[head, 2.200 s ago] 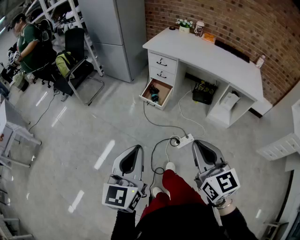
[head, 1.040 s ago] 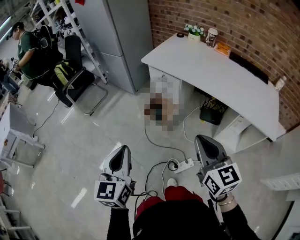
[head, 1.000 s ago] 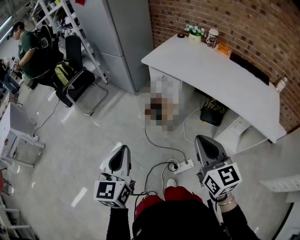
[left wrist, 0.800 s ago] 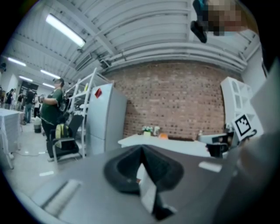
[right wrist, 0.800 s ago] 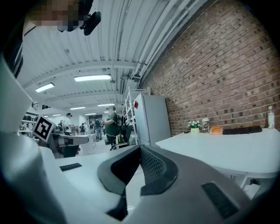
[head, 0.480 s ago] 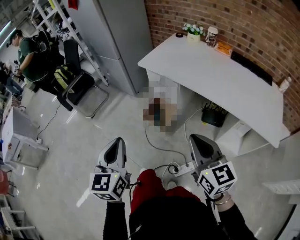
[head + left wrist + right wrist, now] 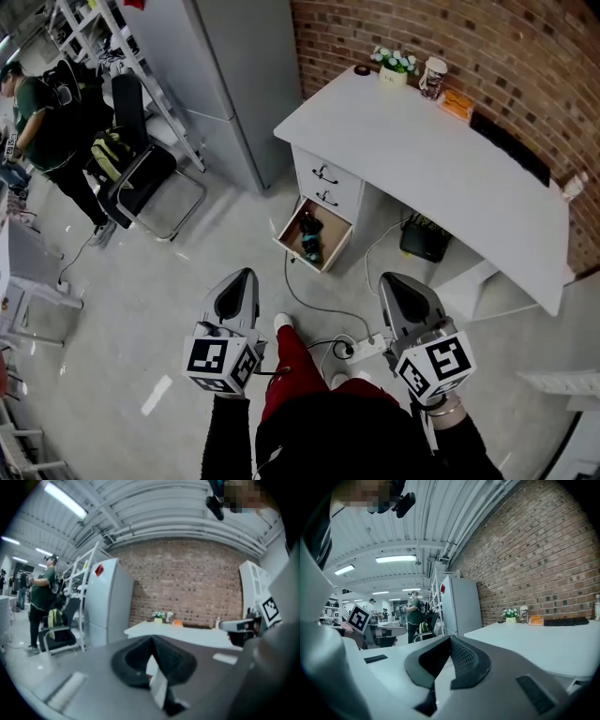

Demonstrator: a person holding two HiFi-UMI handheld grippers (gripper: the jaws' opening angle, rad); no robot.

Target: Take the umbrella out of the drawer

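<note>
Left hand-held gripper [image 7: 244, 276] and right hand-held gripper [image 7: 391, 281]: jaws closed, nothing between them. Bottom drawer [image 7: 302, 254] of the desk [image 7: 422, 159] stands open.

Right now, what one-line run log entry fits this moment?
left gripper: shut, empty | right gripper: shut, empty | bottom drawer: open, apart from both grippers | umbrella: too small to single out inside, not yet grasped

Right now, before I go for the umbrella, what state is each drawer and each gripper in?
Bottom drawer: pulled open, dark and teal things lying inside.
Middle drawer: shut.
Top drawer: shut.
Left gripper: jaws shut, nothing held.
Right gripper: jaws shut, nothing held.
</note>
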